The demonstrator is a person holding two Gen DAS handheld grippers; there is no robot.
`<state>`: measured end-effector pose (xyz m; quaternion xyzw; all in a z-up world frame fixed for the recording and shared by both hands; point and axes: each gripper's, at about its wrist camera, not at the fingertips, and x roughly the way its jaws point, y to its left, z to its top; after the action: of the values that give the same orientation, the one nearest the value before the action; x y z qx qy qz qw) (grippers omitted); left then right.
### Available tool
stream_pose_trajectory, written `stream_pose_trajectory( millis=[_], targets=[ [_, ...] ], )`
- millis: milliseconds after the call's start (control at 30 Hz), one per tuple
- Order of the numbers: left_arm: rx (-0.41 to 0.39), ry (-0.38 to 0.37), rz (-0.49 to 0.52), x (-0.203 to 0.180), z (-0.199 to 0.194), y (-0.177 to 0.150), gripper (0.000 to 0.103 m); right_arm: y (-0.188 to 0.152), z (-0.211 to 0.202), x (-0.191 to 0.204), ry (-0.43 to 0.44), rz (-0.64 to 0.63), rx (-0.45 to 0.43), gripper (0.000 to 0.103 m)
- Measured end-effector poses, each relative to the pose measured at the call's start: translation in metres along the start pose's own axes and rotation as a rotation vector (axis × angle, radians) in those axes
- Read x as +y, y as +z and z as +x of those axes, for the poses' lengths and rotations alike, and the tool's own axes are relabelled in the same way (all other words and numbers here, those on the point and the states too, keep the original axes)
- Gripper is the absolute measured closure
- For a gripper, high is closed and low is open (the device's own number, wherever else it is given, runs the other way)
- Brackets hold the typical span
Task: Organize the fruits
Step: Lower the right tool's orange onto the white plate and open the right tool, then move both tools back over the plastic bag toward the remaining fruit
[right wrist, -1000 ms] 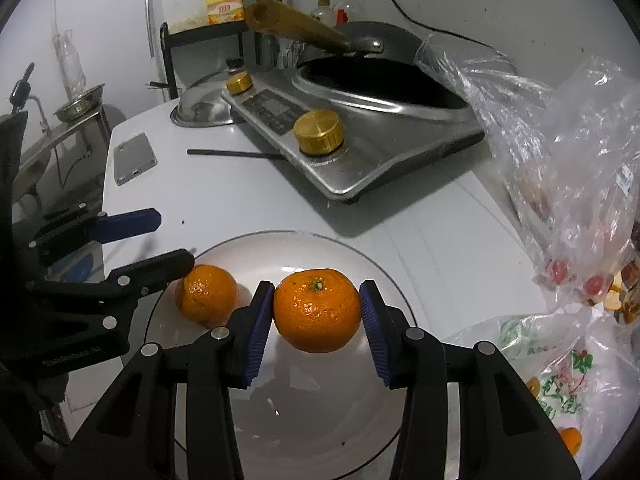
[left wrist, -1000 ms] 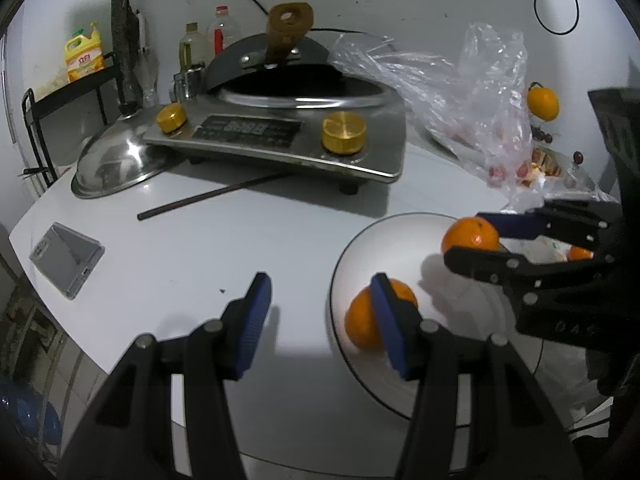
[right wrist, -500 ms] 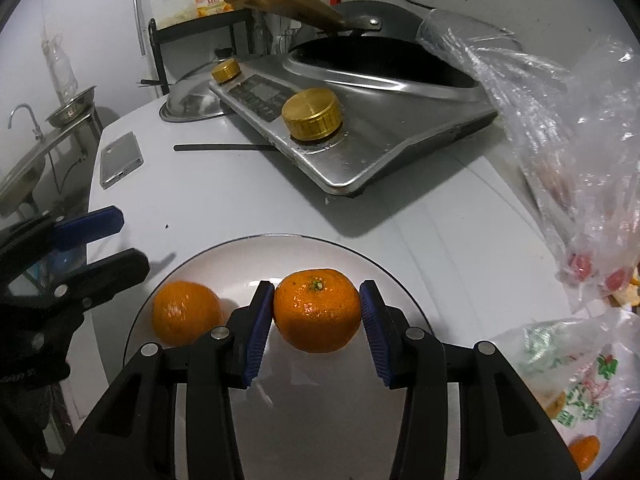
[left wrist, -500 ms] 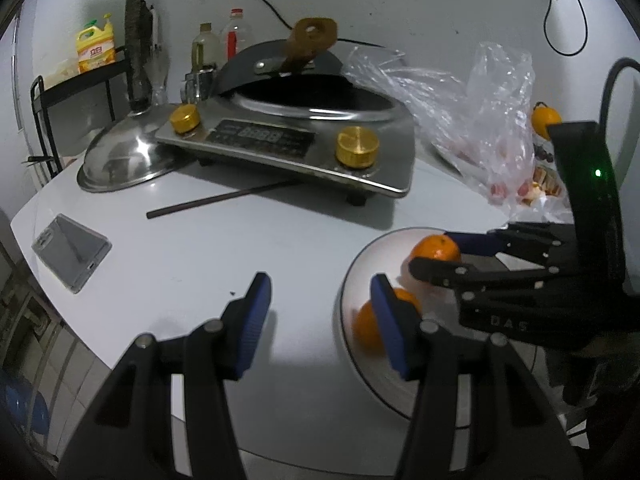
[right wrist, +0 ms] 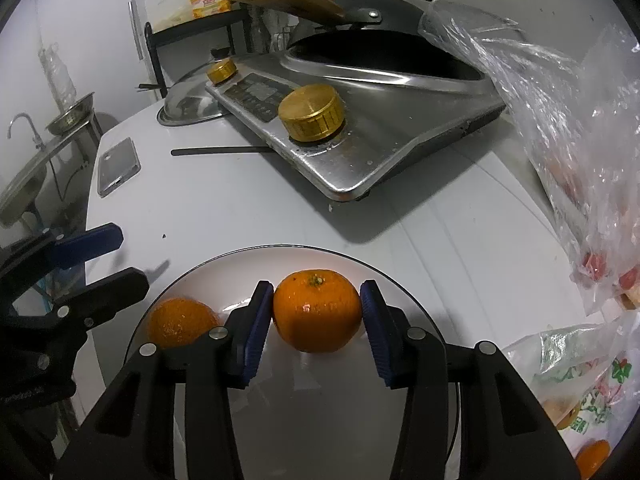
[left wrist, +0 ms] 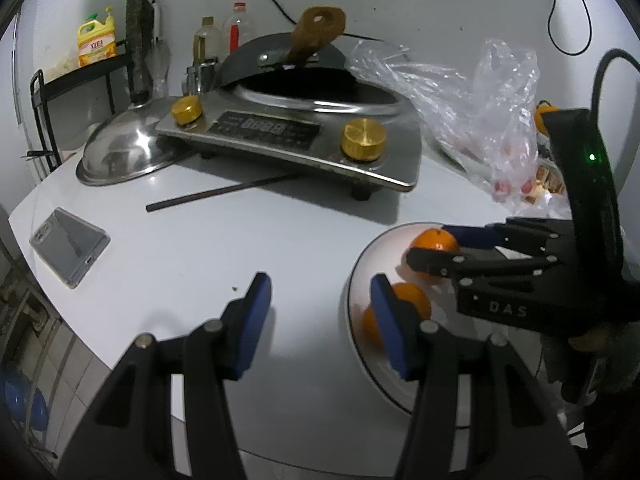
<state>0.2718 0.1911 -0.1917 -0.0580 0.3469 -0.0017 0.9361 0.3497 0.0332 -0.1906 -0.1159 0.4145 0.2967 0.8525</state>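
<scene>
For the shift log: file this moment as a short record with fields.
Plate: white plate near the table edge
On plate: one orange, left side
Right tool: pads against a second orange, low over the plate
Left tool: open, empty, beside the plate
Behind: steel cooker with wok
Right: plastic bags

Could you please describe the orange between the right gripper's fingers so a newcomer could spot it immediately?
Find the white plate in front of the steel cooker. Two oranges sit on it; yours is the orange flanked by blue fingers, stem up, while the other orange lies free, leftward.
</scene>
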Motion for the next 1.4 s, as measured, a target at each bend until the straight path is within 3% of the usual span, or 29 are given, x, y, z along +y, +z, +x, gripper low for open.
stream_pose_trajectory(
  millis=[133,467,833,1400],
  targets=[
    [-0.005,0.007,0.003,-0.003,-0.007,0.001,0.050,0.000,-0.007,-0.001,-0.004,0.005,-0.014,0.046],
    [-0.041,0.021,0.044,-0.031,-0.042,0.002,0.049,-0.006,-0.055,-0.005,-0.011,0.017,-0.092,0.046],
    [-0.065,0.000,0.086,-0.082,-0.068,-0.002,0.049,-0.040,-0.124,-0.035,-0.065,0.064,-0.163,0.046],
    [-0.046,-0.023,0.177,-0.168,-0.079,-0.012,0.048,-0.099,-0.195,-0.095,-0.121,0.155,-0.240,0.046]
  ],
)
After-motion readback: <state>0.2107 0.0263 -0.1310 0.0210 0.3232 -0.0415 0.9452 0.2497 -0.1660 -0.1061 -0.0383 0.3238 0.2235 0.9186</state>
